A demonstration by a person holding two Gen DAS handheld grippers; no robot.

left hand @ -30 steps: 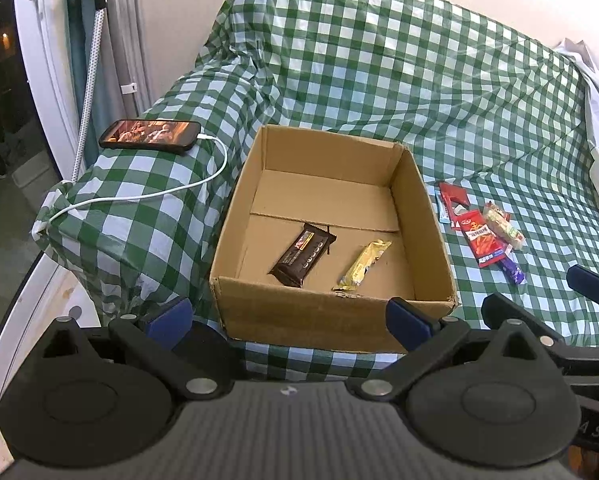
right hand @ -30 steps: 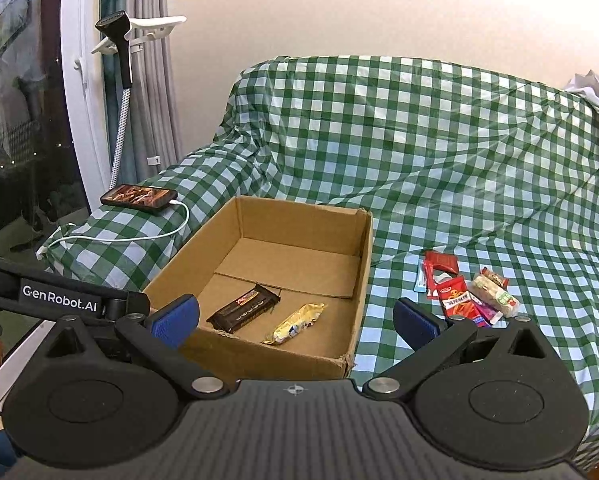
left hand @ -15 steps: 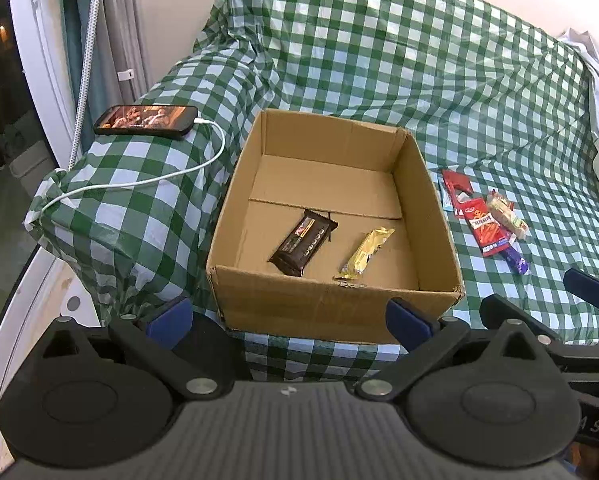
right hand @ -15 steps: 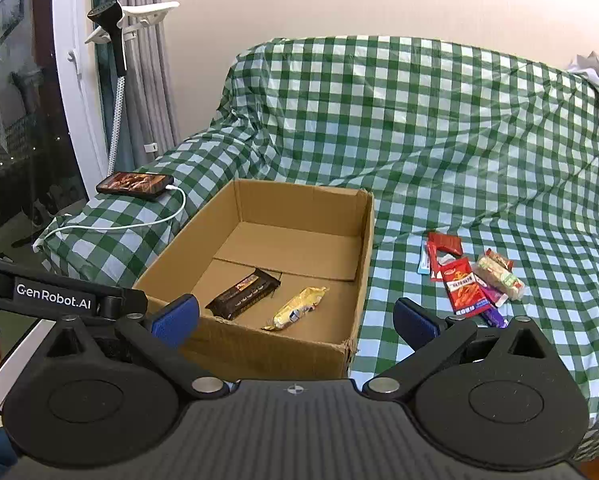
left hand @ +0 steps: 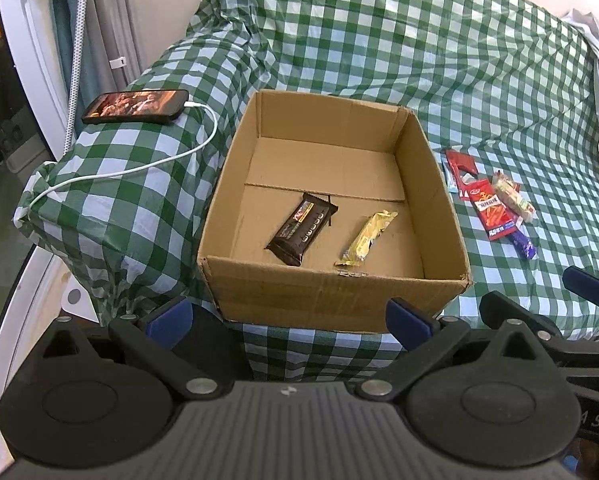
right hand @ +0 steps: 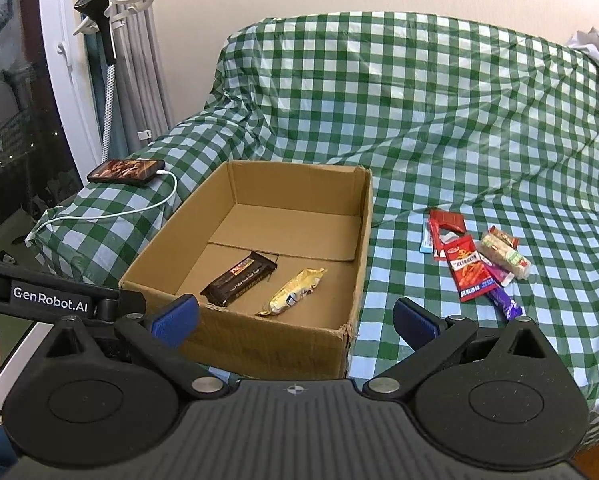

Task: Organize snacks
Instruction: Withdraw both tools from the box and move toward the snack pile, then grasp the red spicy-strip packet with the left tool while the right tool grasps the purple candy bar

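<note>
Both cameras have risen slightly. Right gripper (right hand: pixel 295 316) and left gripper (left hand: pixel 287 312), both wide open and empty, hover before the brown cardboard box (right hand: pixel 351 264); loose wrapped snacks (right hand: pixel 475 264) lie centre-right, nearer the right gripper.

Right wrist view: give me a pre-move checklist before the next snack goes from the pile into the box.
1. Right gripper open and empty: ok.
2. Left gripper open and empty: ok.
3. Cardboard box has floor space beside the dark bar and yellow bar: ok.
4. Snack pile lies uncovered on the checked cloth: ok.
5. Red packet free of its neighbours: not ok, they overlap.
</note>
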